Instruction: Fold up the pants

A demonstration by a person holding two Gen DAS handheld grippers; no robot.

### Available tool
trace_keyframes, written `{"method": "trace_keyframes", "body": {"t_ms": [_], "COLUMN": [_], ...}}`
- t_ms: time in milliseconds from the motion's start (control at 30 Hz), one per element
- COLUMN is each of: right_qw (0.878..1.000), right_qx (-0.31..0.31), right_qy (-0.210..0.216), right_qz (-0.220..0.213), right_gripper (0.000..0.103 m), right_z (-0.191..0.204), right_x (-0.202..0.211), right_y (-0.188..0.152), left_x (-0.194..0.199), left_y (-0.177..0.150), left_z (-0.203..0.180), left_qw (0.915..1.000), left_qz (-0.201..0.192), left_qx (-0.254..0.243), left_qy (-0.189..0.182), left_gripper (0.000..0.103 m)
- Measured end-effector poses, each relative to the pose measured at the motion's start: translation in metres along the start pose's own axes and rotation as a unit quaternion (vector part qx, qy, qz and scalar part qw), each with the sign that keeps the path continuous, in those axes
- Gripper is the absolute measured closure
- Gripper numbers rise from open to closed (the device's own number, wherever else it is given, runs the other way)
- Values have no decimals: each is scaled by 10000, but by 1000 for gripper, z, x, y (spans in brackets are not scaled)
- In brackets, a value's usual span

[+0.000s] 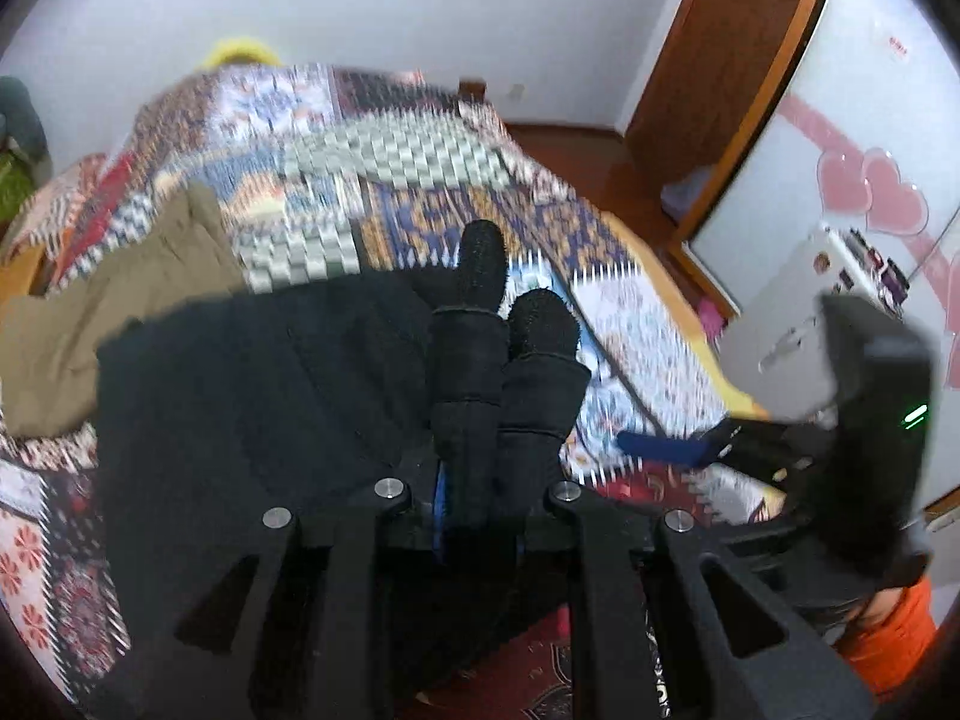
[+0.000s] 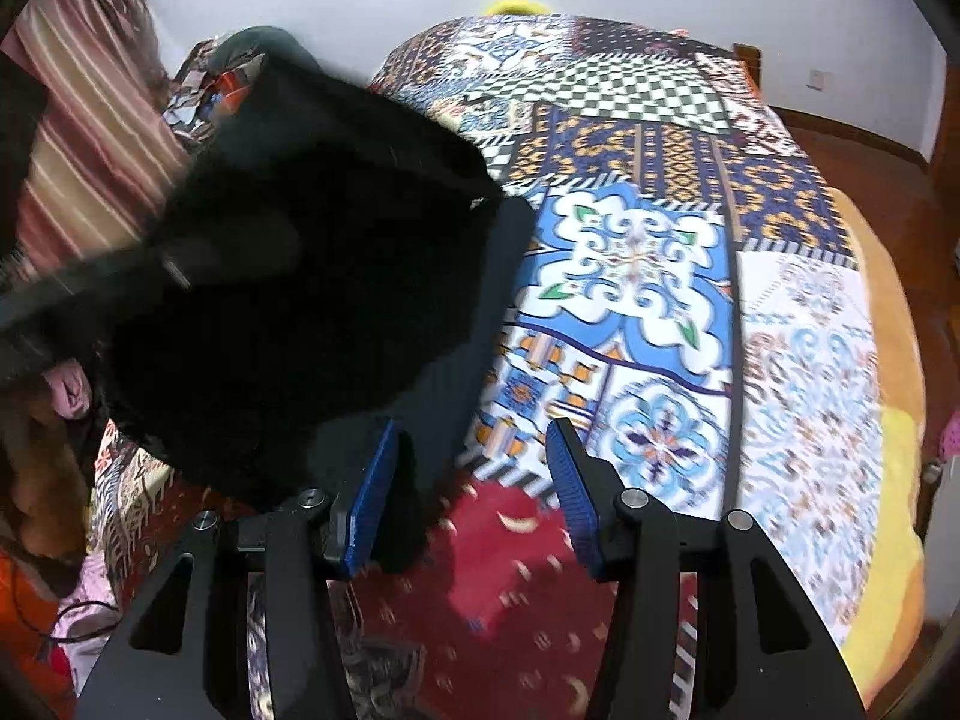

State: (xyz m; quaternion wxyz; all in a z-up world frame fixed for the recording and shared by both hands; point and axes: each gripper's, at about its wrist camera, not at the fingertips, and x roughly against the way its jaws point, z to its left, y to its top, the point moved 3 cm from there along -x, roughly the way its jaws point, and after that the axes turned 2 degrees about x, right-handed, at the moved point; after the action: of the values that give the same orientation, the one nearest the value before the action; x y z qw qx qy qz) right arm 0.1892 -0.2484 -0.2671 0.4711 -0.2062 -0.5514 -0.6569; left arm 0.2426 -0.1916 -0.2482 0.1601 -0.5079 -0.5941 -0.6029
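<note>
Black pants (image 1: 252, 396) lie on the patterned quilt (image 1: 420, 210) of a bed. My left gripper (image 1: 498, 372) is shut on the black pants; the dark cloth is bunched around and between its fingers and held above the quilt. In the right wrist view the black pants (image 2: 288, 300) hang at the left, blurred and lifted. My right gripper (image 2: 474, 492) is open and empty, its blue pads (image 2: 372, 510) just right of the pants' edge, over the quilt (image 2: 648, 300). The right gripper also shows in the left wrist view (image 1: 666, 447) at the right.
An olive-brown garment (image 1: 108, 300) lies on the quilt left of the black pants. A wooden door (image 1: 720, 60) and a white cabinet (image 1: 792, 312) stand to the right of the bed. Striped fabric (image 2: 78, 138) and clutter lie left of the bed.
</note>
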Motion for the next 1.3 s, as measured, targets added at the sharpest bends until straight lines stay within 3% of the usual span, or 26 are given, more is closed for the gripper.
{"method": "trace_keyframes", "body": {"t_ms": [200,267,367,567,700,900,1067,1200,1300], "right_qw": [9993,9990,9986,9986,9972,9950,9974,9984,9986], "right_qx": [-117,-185,-248,42,270,592,576,559,519], "right_qy": [-340,-395,-450,-371,-289,-160,-99,-102,-103], "right_qz": [-37,-46,-82,-373,-631,-787,-429,-63,-48], "right_gripper": [55,55,55,55,53,52,52,53,52], "right_z": [-14,-17,-19,-1,18,46,52,49,47], "right_x": [21,25,29,44,52,41,8,-12,-10], "right_y": [-12,-14,-13,-1,16,38,34,17,10], "left_x": [-10,-6,6,49,76,69,43,33,34], "left_y": [-18,-17,-17,-9,-4,-11,-39,-55,-53], "left_z": [-1,-2,-8,-1,22,74,97,93,92], "left_qw": [9997,9996,9995,9995,9983,9954,9960,9954,9955], "left_qz": [211,284,290,-160,-559,-399,102,26,46], "left_qx": [-22,-28,-51,94,169,313,403,148,97], "left_qy": [109,12,-144,-256,44,816,791,946,947], "left_gripper": [84,72,61,57,46,46,46,45,45]}}
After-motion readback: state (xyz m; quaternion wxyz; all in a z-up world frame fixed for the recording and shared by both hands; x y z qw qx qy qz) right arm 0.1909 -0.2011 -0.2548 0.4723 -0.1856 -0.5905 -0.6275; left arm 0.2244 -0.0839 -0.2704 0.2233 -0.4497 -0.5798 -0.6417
